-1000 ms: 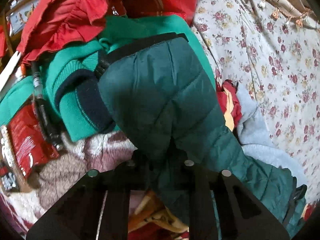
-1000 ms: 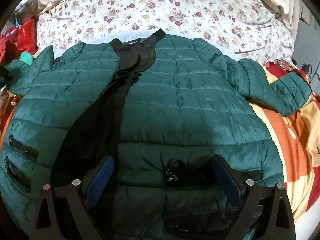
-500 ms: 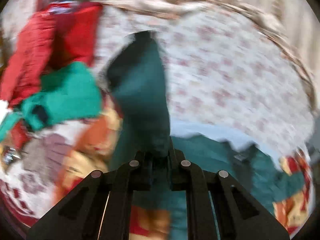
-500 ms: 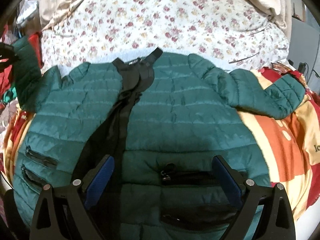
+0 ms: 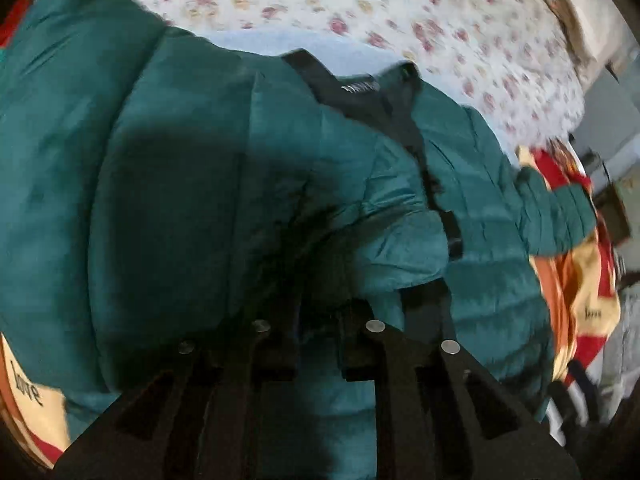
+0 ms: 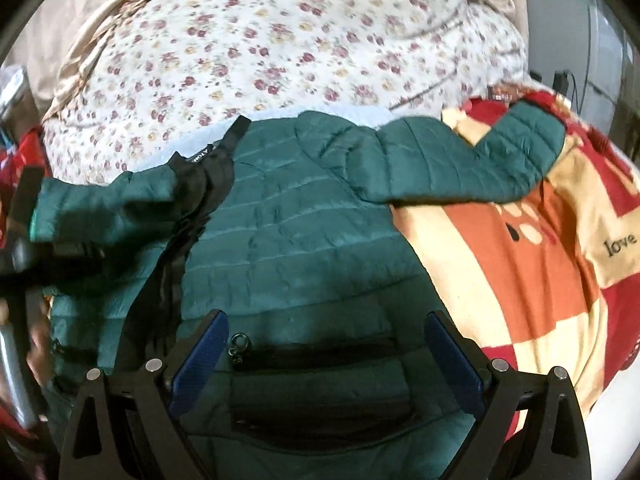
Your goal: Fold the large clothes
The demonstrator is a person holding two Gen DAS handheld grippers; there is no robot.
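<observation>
The dark green quilted jacket (image 6: 288,216) lies front-up on the checked red, orange and cream blanket (image 6: 532,276), black collar toward the flowered sheet (image 6: 280,48), one sleeve stretched out over the blanket. The other sleeve (image 5: 208,200) is folded across its chest, pinched in the closed left gripper (image 5: 316,344). The right gripper (image 6: 326,356) hangs wide open over the zip pocket (image 6: 316,354) near the hem, holding nothing.
</observation>
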